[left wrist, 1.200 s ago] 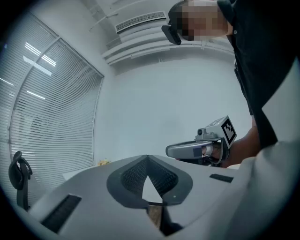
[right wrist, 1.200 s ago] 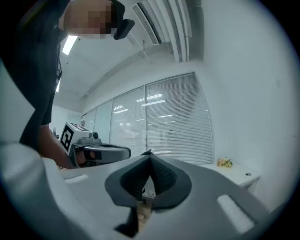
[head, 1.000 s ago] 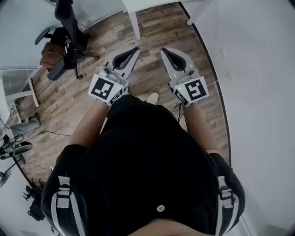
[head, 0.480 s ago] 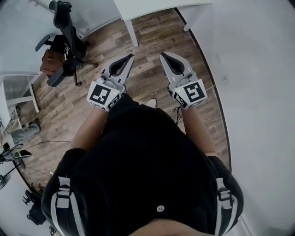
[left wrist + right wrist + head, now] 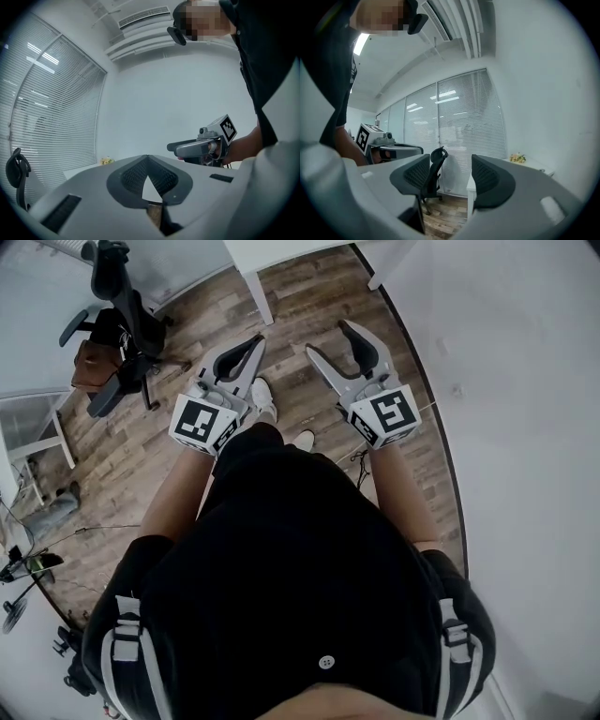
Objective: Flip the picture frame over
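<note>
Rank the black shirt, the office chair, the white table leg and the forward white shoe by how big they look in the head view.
1. Black shirt, by far, though it is nearest the camera.
2. Office chair.
3. White table leg and forward white shoe look about alike, so they are not ranked against each other.

Bright even indoor light, ceiling strip light (image 5: 361,43) glowing, soft shadows, strong fisheye bending, dark vignetted corners

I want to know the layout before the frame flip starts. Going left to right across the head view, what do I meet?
Office chair → left gripper → right gripper, whose jaws have just been opening with nothing between them → white wall.
</note>
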